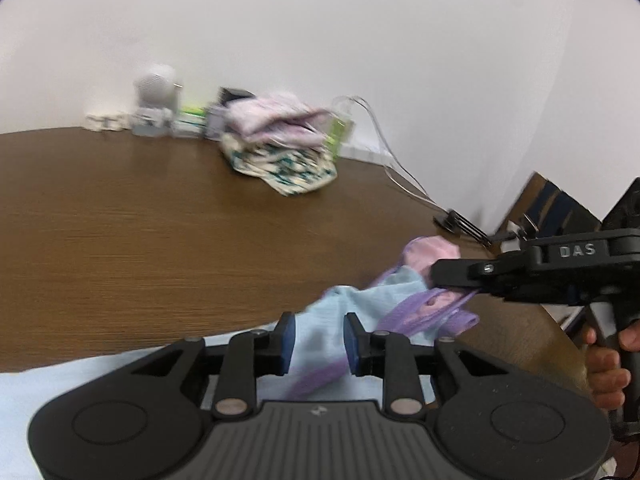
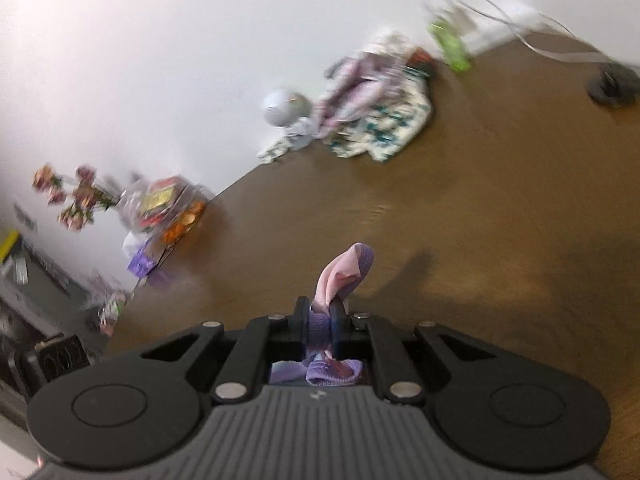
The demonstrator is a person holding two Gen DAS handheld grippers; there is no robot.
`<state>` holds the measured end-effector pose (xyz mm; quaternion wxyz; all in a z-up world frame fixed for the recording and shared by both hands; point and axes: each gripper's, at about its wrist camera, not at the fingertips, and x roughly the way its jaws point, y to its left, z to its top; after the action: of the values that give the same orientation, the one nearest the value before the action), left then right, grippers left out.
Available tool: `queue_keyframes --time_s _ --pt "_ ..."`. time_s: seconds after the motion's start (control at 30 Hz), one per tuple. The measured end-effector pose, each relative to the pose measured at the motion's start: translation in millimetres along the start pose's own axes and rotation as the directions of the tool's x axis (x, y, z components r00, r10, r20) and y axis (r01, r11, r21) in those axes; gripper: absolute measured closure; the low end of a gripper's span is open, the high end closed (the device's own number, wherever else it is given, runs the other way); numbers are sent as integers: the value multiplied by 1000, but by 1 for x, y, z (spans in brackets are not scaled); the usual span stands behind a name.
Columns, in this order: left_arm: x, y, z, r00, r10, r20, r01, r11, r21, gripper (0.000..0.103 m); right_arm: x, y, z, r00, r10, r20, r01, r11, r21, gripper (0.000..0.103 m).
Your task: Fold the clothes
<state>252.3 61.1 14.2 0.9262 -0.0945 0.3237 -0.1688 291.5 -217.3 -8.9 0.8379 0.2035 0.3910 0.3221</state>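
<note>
A small garment (image 1: 360, 300) in light blue, pink and purple hangs above the near edge of the brown table (image 1: 140, 220). My right gripper (image 2: 320, 324) is shut on its pink and purple end (image 2: 346, 268); it shows from the side in the left wrist view (image 1: 444, 276). My left gripper (image 1: 318, 338) is open, its blue pads on either side of the light blue part, not closed on it. A pile of clothes (image 1: 280, 144), pink on top of a white and green print, lies at the back of the table (image 2: 372, 120).
Small items (image 1: 156, 104) and a green package (image 1: 340, 132) line the wall behind the pile. A cable (image 1: 396, 168) runs to a black mount (image 1: 452, 218) at the right. Flowers (image 2: 72, 196) and colourful packets (image 2: 168, 208) sit past the table's left end.
</note>
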Motion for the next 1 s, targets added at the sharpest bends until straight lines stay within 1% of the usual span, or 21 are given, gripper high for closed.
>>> queue_keyframes --time_s 0.07,0.13,0.2,0.27,0.4,0.5,0.53,0.6,0.63,0.67,0.7,0.73,0.9,0.93,1.0 --pt "-15 15 -1 1000 23 11 -23 999 -30 79 3 27 3 1000 -13 -7 12 996 -90 94" --pt "-29 33 -4 999 40 25 -38 997 -71 79 8 55 3 1000 -15 -24 11 984 -179 94" --pt "-45 50 -7 998 52 43 -47 992 -117 78 18 84 0 998 -10 -55 -5 965 -261 94" --pt "-59 67 -12 996 61 63 -50 986 -156 78 30 107 -6 995 -9 -95 -22 948 -318 94" --pt "-78 92 -25 995 72 68 -57 978 -200 77 66 136 -27 984 -26 -175 -41 927 -372 94" --pt "-85 103 -34 996 71 56 -57 974 -221 76 93 142 -44 974 -52 -218 -31 933 -358 94" --pt "-86 105 -36 996 68 54 -54 973 -223 74 96 142 -47 974 -52 -219 -30 935 -352 93" --pt "-90 108 -39 997 63 51 -50 973 -227 72 83 137 -48 981 -26 -191 -41 939 -342 91" --pt "-92 109 -40 997 61 53 -48 973 -227 69 77 135 -48 984 -14 -177 -48 941 -336 84" --pt "-94 109 -41 997 59 55 -45 973 -226 67 71 133 -48 987 -1 -163 -54 942 -331 63" --pt "-95 109 -41 997 58 57 -43 973 -226 65 65 131 -48 989 12 -148 -60 943 -326 53" --pt "-97 108 -41 997 57 61 -41 973 -226 62 58 129 -48 991 24 -134 -66 945 -321 45" --pt "-99 100 -35 996 43 73 -27 977 -212 61 27 118 -49 995 86 -59 -99 949 -298 44" --pt "-97 95 -32 997 36 72 -21 980 -200 61 19 114 -47 997 75 -30 -81 950 -302 43" --pt "-89 84 -26 998 12 67 -1 985 -170 61 6 98 -43 999 -27 39 38 946 -322 43"
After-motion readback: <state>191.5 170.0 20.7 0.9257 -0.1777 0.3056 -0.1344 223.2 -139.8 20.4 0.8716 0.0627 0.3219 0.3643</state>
